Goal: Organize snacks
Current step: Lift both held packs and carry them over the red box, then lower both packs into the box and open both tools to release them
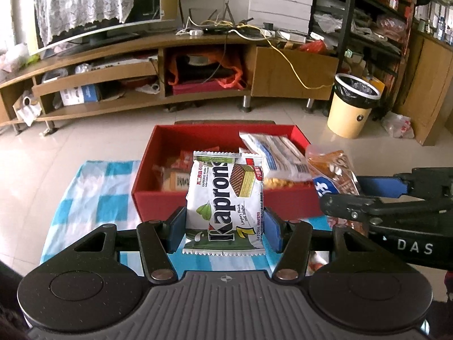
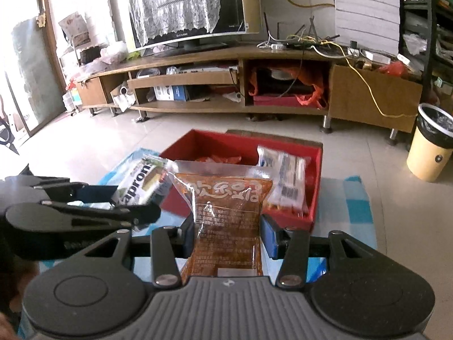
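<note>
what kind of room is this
Most likely a lived-in home living room: a TV draped with lace stands on a long wooden media unit, with cluttered storage shelves and a lined waste bin on the tiled floor.

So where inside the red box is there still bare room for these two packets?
The red box is bare along its left wall and far-left corner; small snacks fill the near-left floor. The white-blue packs crowd the right side.

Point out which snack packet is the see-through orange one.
The orange packet clamped in the right gripper: clear film with white characters. The Kaprons wafer pack in the left gripper is opaque white and green.
</note>
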`<state>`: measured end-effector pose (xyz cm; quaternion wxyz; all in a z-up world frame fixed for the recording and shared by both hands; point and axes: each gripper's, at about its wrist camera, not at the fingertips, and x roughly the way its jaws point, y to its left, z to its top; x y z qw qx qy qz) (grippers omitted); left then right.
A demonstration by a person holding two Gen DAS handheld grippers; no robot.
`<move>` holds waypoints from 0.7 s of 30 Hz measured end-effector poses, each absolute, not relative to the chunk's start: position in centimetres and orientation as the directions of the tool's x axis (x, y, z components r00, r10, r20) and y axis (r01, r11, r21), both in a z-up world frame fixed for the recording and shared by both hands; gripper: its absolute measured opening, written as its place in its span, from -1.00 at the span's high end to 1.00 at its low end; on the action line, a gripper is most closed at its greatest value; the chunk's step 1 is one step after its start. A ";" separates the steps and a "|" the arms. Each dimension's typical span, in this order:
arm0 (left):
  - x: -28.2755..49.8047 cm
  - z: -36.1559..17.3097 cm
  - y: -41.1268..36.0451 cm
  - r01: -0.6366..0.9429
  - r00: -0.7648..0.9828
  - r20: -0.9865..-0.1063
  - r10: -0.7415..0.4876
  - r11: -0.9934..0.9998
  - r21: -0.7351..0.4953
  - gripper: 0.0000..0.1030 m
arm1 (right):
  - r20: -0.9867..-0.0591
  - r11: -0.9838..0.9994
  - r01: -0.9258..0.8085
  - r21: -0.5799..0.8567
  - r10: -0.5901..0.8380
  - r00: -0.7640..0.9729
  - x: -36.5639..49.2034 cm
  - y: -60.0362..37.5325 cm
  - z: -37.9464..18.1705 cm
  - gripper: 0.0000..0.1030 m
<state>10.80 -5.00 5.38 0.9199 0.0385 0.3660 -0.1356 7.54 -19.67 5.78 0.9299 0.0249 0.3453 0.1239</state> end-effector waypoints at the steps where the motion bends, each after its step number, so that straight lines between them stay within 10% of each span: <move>1: 11.2 5.3 -5.0 0.274 0.695 -0.684 -0.222 0.961 -0.034 -0.24 | -0.632 0.968 -0.214 0.130 0.247 0.734 8.1 -19.6 5.8 0.16; 21: 18.7 3.0 -6.4 0.218 0.696 -0.698 -0.168 0.976 -0.018 -0.24 | -0.617 0.970 -0.197 0.144 0.244 0.748 16.5 -20.0 4.2 0.16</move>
